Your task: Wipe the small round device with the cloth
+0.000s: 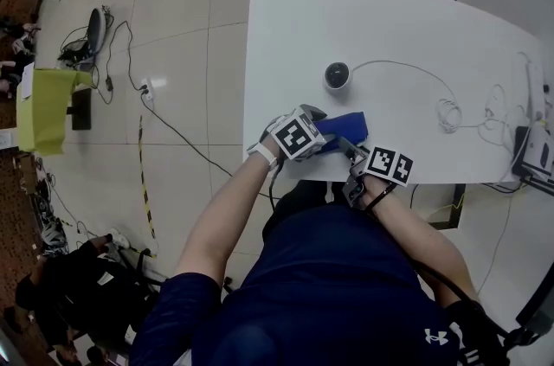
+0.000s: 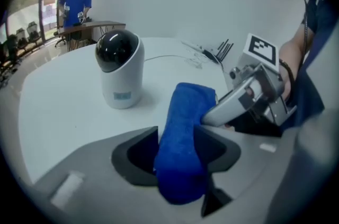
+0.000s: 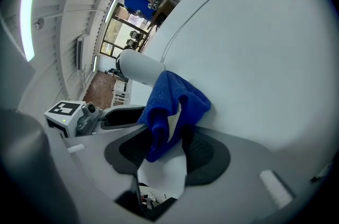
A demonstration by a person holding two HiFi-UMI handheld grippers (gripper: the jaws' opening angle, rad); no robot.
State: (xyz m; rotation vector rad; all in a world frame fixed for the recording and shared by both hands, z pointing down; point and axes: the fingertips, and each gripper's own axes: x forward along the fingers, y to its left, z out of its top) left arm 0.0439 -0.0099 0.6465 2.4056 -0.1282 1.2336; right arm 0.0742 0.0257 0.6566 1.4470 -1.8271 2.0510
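The small round device [image 1: 337, 76], a white cylinder with a black dome [image 2: 119, 69], stands upright on the white table [image 1: 389, 18]. A folded blue cloth [image 1: 344, 129] lies near the table's front edge, a little nearer me than the device. My left gripper [image 1: 322, 131] comes at the cloth from the left. The blue cloth [image 2: 183, 143] fills the gap between its wide jaws [image 2: 177, 141]. My right gripper [image 1: 352, 151] comes from the right. The cloth [image 3: 169, 104] sits against one pad, with bare table showing beside the other. Both grippers [image 3: 168, 138] point down at the cloth.
A thin white cable [image 1: 407, 64] runs from the device to a coil [image 1: 447, 113] at the right. More cables and a power strip [image 1: 535, 139] lie at the table's right end. The table's front edge [image 1: 303, 179] is just under my hands.
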